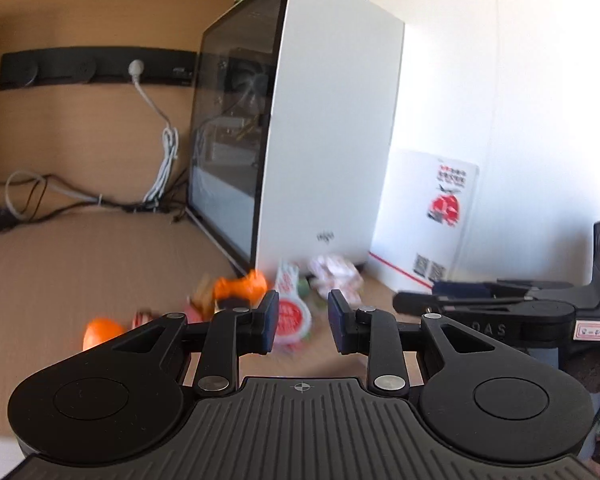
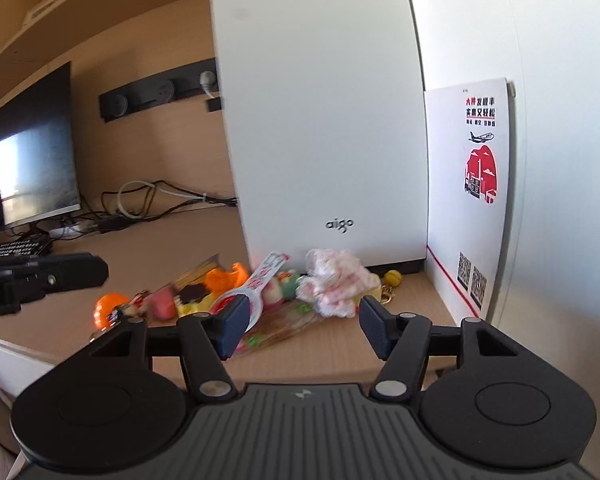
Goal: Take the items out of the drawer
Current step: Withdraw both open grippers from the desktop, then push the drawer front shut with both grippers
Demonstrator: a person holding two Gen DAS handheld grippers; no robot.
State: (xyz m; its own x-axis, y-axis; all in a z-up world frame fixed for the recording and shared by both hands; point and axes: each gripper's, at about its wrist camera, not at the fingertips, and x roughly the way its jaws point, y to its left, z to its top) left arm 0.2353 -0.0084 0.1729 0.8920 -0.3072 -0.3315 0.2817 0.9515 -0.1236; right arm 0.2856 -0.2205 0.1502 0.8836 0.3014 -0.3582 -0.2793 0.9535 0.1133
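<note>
Left tongs (image 1: 303, 322) spread, nothing between the pads, aimed from the left wrist view at a heap of small items (image 1: 284, 300) on the bench (image 1: 80, 272), at 12 o'clock just past the tips. Among them: an orange ball (image 1: 100, 330) at 10 o'clock, a crumpled orange wrapper (image 1: 240, 286), a red-and-white packet (image 1: 294, 308), a pink-and-white bundle (image 1: 336, 274). Behind the heap, a white computer case (image 1: 332, 140); at 2 o'clock, a white card with red print (image 1: 432, 216) leaning on the wall. Right tongs (image 1: 416, 300) visible at 3 o'clock, too side-on there to judge. From the right wrist view, right tongs (image 2: 304, 322) also spread and empty, hanging over the same heap, with the left tongs at 9 o'clock and a monitor (image 2: 28, 152) at 10 o'clock. No drawer visible in either view, so contents of any container cannot be told; heap lies loose on the bench, touching or just beside the case foot. Judged step: items apparently already out and set down, or hands between trips. Next move likely calls for turning back toward the drawer, somewhere out of frame, with tongs kept wide for the next pick.
</note>
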